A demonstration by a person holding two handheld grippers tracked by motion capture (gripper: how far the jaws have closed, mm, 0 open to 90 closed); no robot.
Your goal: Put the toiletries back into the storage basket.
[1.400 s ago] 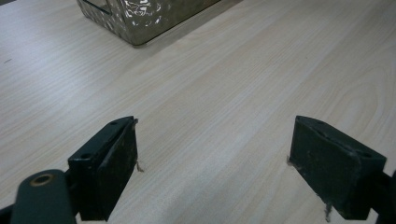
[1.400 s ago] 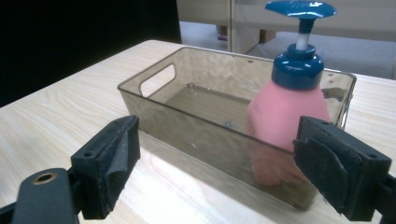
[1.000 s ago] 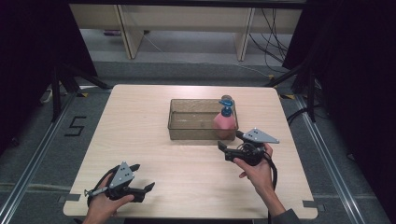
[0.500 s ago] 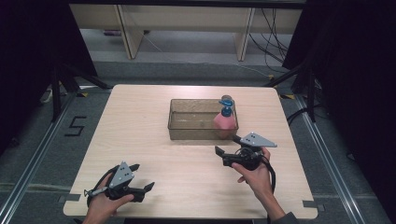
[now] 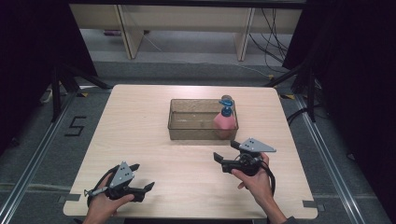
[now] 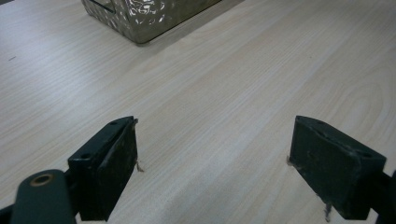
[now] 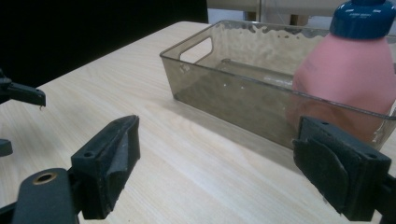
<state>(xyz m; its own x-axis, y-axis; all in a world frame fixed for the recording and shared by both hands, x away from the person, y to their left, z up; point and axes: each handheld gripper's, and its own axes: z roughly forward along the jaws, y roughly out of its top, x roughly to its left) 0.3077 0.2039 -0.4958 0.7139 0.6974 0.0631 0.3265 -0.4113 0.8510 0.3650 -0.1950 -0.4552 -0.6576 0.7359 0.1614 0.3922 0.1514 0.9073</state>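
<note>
Pink bottle (image 5: 224, 120) with blue cap stands upright in the right end of the clear bin (image 5: 187, 132), mid-table. Right gripper (image 5: 225, 156) sits near the bin's front right corner, not touching, jaws spread wide, empty. Left gripper (image 5: 142, 177) is at the front left of the table (image 5: 140, 107), well apart from the bin, jaws spread, nothing between them.

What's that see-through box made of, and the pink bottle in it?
The box looks like smoky clear plastic: glossy, wavy walls you can see through. The pink bottle looks like matte, cloudy plastic with a shiny blue cap, probably plastic too.
</note>
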